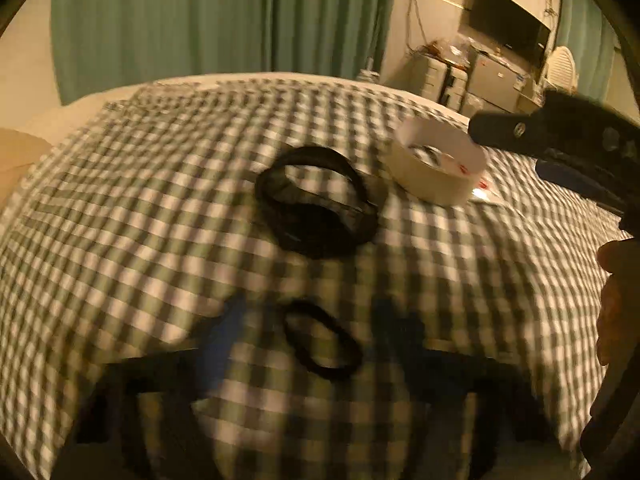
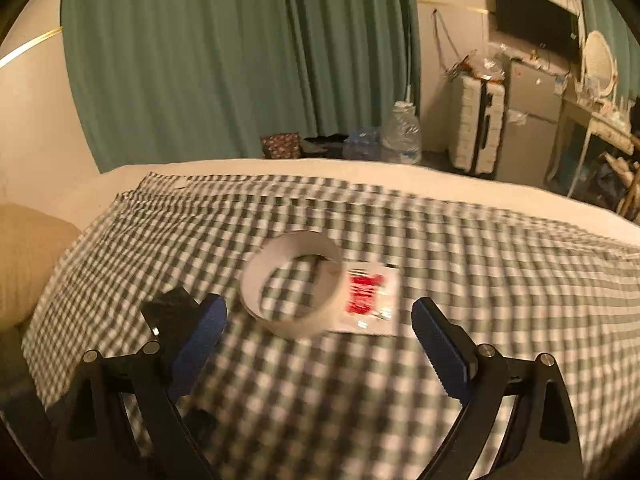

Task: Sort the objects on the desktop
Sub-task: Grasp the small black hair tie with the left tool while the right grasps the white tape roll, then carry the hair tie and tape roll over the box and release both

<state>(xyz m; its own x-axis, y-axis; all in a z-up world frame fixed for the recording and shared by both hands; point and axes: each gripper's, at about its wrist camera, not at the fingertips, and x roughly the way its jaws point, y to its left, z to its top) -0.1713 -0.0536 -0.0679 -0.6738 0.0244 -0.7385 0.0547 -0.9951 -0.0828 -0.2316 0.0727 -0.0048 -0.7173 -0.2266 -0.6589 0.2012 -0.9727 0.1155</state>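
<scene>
Between the widely spread fingers of the right gripper [image 2: 320,316], slightly ahead: white tape roll [image 2: 292,284] on checked cloth [image 2: 480,280]. Left gripper [image 1: 312,344] blurred, apparently spread, straddling small black ring [image 1: 322,344].

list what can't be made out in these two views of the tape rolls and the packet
- Left gripper, left wrist view: motion blur smears its fingers, so their state is unclear.
- Red-and-white packet, right wrist view: print too blurred to read; in the left wrist view the white tape roll hides most of it.
- Small black ring, left wrist view: blur leaves unclear whether it is tape or a band.
- Large black tape roll: outside the right wrist view.
</scene>
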